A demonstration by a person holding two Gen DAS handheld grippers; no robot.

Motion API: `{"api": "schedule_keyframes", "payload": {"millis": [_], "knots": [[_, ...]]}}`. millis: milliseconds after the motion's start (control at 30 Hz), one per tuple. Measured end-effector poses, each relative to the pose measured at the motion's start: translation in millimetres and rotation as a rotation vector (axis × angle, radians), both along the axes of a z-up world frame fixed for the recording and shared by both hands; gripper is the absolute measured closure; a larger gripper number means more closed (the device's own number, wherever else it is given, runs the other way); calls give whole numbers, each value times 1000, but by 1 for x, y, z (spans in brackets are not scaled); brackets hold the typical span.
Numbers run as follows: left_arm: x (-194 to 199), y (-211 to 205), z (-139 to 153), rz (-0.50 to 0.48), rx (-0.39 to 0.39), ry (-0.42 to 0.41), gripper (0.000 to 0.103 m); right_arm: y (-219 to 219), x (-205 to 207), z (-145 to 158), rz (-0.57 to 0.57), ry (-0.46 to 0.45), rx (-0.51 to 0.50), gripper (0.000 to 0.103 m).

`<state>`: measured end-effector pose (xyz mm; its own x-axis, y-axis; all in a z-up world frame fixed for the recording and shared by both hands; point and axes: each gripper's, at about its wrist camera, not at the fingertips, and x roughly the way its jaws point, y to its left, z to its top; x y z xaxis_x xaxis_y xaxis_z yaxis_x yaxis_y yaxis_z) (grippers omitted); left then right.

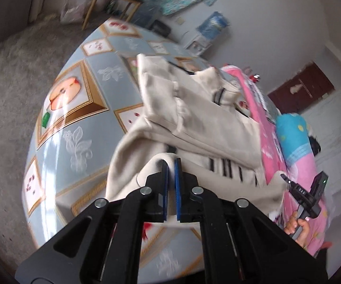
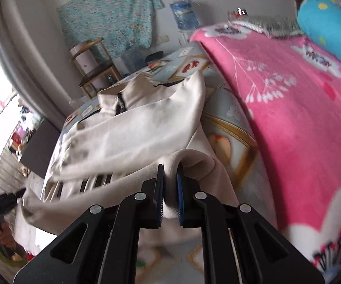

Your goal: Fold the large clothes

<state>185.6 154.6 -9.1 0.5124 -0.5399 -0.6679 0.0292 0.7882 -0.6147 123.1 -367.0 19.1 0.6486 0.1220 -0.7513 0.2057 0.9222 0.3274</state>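
The large cream fleece zip-collar top with black stripes (image 1: 201, 123) (image 2: 132, 127) lay rumpled and partly folded across the patterned blue table surface, collar at the far end, its near hem lifted off the surface in two bunched folds.

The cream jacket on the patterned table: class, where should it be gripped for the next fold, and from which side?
Grip the cream jacket at its near hem, one corner per hand, coming from the near table edge. That edge hangs free, while collar and zip lie far away. The left tongs and right tongs are shut on it there.
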Motion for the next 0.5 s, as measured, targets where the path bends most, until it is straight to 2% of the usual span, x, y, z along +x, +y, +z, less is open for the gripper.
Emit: {"api": "schedule_keyframes", "payload": {"millis": [33, 100, 133, 167, 233, 267, 300, 333, 367, 500], "knots": [[5, 3, -5, 11, -5, 12, 96, -5, 10, -8, -7, 22, 14, 89], [19, 8, -21, 40, -25, 47, 93, -16, 23, -23, -44, 48, 43, 75], [24, 10, -29, 52, -45, 67, 90, -24, 26, -29, -62, 48, 75, 60], [26, 11, -34, 62, -45, 77, 90, -29, 26, -32, -70, 44, 103, 58], [25, 15, -37, 98, -14, 77, 80, -36, 23, -35, -79, 36, 161, 58], [23, 19, -37, 107, -19, 70, 79, -39, 18, -33, -88, 24, 173, 57], [20, 24, -35, 121, -19, 63, 79, -41, 12, -29, -111, 16, 148, 55], [16, 28, -31, 134, -11, 52, 78, -42, 6, -24, -137, 7, 110, 43], [12, 32, -28, 144, -4, 41, 78, -42, 1, -20, -150, -7, 88, 39], [-10, 34, -11, 142, 56, -9, 71, -47, -29, -8, -178, -45, 69, 37]]}}
